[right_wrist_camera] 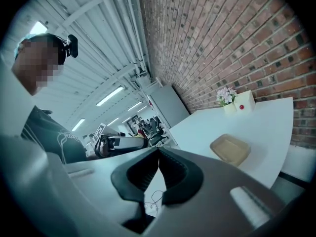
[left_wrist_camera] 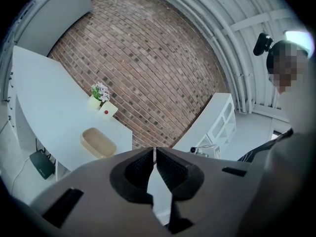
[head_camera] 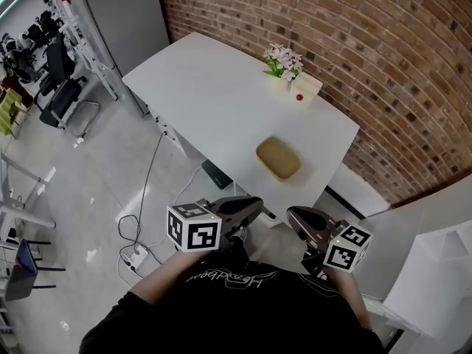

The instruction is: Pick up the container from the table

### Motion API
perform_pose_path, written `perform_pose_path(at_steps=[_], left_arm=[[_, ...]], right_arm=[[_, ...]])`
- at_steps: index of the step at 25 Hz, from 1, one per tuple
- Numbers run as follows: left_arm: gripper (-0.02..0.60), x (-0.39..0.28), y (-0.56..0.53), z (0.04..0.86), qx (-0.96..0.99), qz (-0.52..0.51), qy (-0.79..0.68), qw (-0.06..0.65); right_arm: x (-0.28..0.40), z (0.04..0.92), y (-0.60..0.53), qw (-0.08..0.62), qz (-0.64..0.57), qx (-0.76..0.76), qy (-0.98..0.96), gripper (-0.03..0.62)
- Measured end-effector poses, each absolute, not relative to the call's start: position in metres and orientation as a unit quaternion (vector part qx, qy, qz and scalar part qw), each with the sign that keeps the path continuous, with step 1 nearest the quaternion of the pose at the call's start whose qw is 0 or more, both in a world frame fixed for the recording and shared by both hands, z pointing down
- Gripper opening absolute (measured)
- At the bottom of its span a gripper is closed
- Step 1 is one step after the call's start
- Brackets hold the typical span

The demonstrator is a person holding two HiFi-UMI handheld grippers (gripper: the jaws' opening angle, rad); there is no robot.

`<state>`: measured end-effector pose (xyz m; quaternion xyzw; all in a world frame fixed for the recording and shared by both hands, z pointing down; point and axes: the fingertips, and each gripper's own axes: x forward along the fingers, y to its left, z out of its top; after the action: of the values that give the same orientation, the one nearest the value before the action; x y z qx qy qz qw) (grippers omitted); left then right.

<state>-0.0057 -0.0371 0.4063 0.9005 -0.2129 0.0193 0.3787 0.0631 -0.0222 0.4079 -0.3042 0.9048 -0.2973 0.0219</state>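
A shallow tan container [head_camera: 278, 158] lies near the front edge of the white table [head_camera: 214, 87]; it also shows in the left gripper view [left_wrist_camera: 98, 142] and the right gripper view [right_wrist_camera: 230, 149]. My left gripper [head_camera: 258, 203] is held off the table's near edge, short of the container, shut with nothing in it. My right gripper [head_camera: 290, 214] hangs beside it, also shut and empty. In each gripper view the jaws meet at the tips [left_wrist_camera: 154, 149] [right_wrist_camera: 158, 150].
A small pot of pink flowers [head_camera: 283, 62] and a white box with a red dot [head_camera: 305, 87] stand at the table's far side by the brick wall [head_camera: 354, 43]. Cables and a power strip [head_camera: 135, 257] lie on the floor at left. Office chairs [head_camera: 63, 94] stand beyond.
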Motion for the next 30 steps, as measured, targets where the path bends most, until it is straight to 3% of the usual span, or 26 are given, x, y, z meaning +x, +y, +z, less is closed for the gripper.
perform_pose_path(at_steps=[15,24,26,30], left_arm=[[0.020,-0.019,-0.167,0.464,0.863,0.057,-0.200,0.460],[0.084,-0.016,-0.227,0.514,0.834,0.092,-0.204,0.504],[0.117,-0.014,-0.233,0.532,0.823,0.109,-0.199,0.520],[0.121,-0.009,-0.246,0.563,0.804,0.142,-0.193,0.544]], right_arm=[[0.110,0.465,-0.137,0.028,-0.380,-0.400,0.833,0.017],[0.128,0.506,-0.182,0.014,-0.419,-0.439,0.795,0.098],[0.133,0.518,-0.189,0.011,-0.428,-0.448,0.785,0.101],[0.152,0.542,-0.200,0.009,-0.447,-0.480,0.754,0.103]])
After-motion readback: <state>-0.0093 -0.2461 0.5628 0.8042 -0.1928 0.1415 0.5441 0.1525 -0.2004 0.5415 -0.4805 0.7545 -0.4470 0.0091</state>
